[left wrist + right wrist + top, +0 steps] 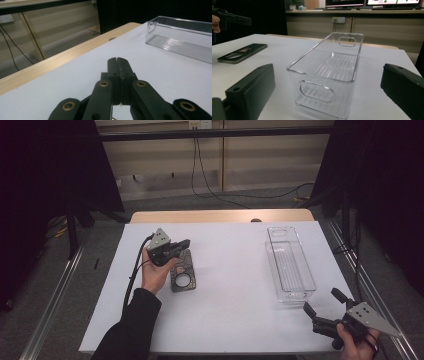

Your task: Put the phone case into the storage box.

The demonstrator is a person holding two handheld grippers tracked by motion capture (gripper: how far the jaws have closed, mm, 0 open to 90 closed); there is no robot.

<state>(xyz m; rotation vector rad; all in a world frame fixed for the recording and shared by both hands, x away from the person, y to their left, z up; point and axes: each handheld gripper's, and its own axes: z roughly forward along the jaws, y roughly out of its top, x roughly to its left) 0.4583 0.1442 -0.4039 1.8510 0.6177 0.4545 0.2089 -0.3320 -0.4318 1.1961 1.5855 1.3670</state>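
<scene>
Black flat plate with a round hole lies on the white table cover, left of centre, directly under and just beside the left gripper. In the high view the gripper tips overhang the plate's far end; can't tell if they touch it, looks like a small gap above. Left gripper view: jaws fully closed, pads pressed together, nothing between them, pointing level across the table toward the clear plastic bin. Left hand holds the gripper body from below, forearm in a dark sleeve coming in from the bottom edge, cable trailing down the left side. Right gripper sits at the near right corner of the table, held in the right hand, jaws spread wide and empty, aimed at the bin's near short end. Right gripper view: bin is centred between the two jaws but farther off, not touched; it stands upright and empty, with handle cutouts on both short ends. The plate shows at far left there, flat on the cover, well apart from the bin.
</scene>
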